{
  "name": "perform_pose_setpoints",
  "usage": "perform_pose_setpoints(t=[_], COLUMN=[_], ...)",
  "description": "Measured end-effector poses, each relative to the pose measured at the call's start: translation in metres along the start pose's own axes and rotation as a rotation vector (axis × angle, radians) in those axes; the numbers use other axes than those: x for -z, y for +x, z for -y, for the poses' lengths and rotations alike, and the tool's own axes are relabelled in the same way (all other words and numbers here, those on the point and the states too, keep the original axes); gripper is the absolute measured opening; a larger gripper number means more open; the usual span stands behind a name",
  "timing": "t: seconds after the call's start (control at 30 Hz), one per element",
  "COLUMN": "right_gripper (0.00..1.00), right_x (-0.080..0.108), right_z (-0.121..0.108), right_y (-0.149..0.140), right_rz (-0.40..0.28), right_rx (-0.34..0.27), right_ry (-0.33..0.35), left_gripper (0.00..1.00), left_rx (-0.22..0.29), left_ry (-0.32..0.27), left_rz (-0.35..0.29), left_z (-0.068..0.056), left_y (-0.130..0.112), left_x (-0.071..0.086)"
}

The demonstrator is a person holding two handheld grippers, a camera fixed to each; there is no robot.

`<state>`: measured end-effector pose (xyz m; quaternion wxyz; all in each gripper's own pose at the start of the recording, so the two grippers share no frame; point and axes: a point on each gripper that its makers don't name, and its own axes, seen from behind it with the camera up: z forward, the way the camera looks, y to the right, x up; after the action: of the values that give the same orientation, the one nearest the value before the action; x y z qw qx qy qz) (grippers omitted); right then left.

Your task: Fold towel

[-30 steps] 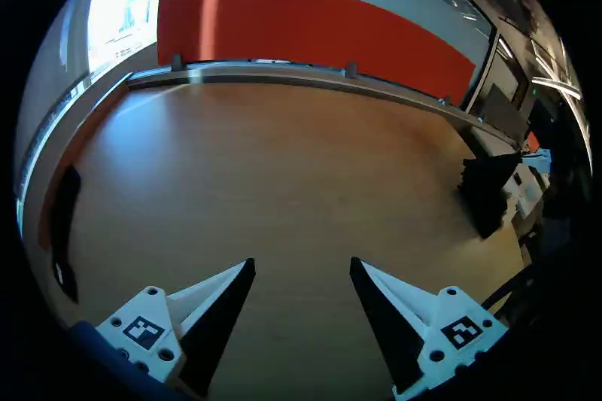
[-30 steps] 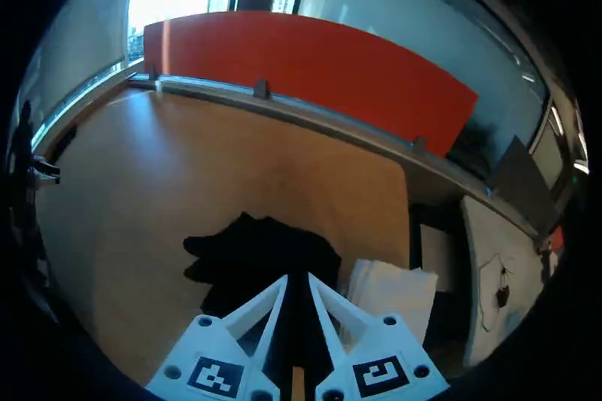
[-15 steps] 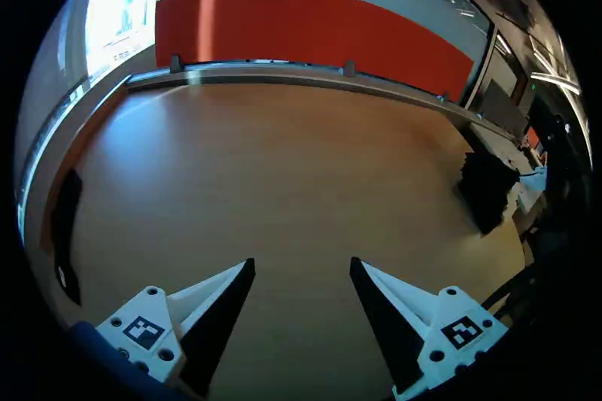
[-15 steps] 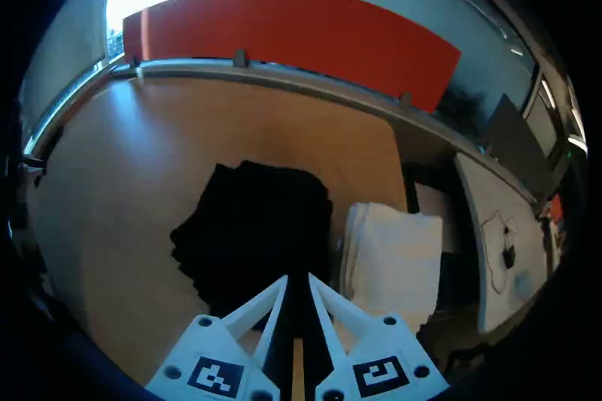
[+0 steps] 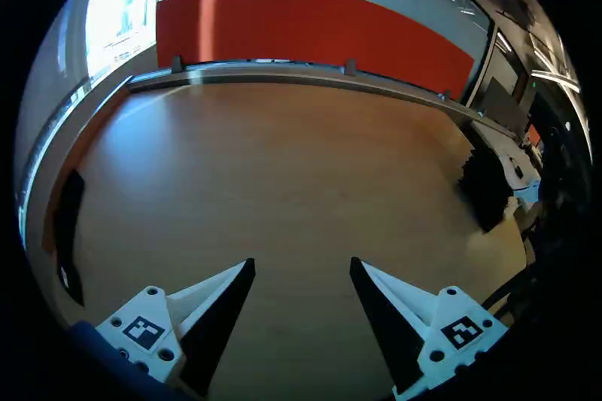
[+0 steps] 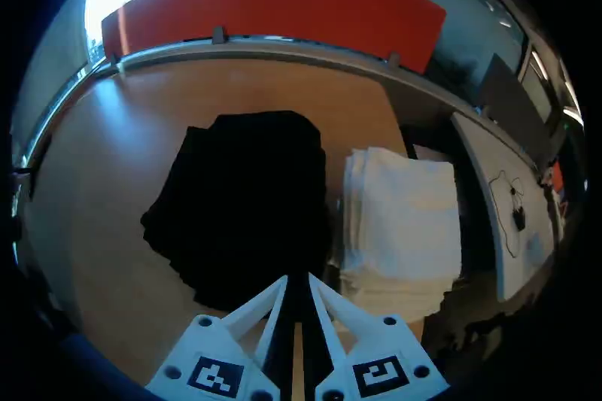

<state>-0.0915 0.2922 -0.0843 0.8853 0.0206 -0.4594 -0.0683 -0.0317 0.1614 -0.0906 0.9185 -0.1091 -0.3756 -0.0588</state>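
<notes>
Two towels lie before my right gripper (image 6: 298, 279): a crumpled black cloth towel (image 6: 241, 198), its near edge pinched in my fingers, and a folded white towel stack (image 6: 399, 228) just right. My left gripper (image 5: 301, 265) hovers, fingers spread, over the wooden worktop (image 5: 263, 160). A shallow pinch may slip and drop the cloth.

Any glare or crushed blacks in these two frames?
Left gripper view: window blown out, sheen across the wooden table, edges bent by fisheye. Right gripper view: black towel crushed to flat black, white towel stack keeps its layer lines.
</notes>
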Motion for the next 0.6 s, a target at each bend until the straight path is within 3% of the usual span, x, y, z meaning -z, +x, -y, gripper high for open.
perform_pose_setpoints(t=[0.6], right_gripper=[0.05], right_x=[-0.008], right_z=[-0.004], right_y=[-0.009], right_rz=[0.016], right_rx=[-0.04], right_ry=[-0.022], left_gripper=[0.93], left_rx=[0.003], left_ry=[0.01], left_rz=[0.002], left_z=[0.004], left_y=[-0.005], left_x=[0.003])
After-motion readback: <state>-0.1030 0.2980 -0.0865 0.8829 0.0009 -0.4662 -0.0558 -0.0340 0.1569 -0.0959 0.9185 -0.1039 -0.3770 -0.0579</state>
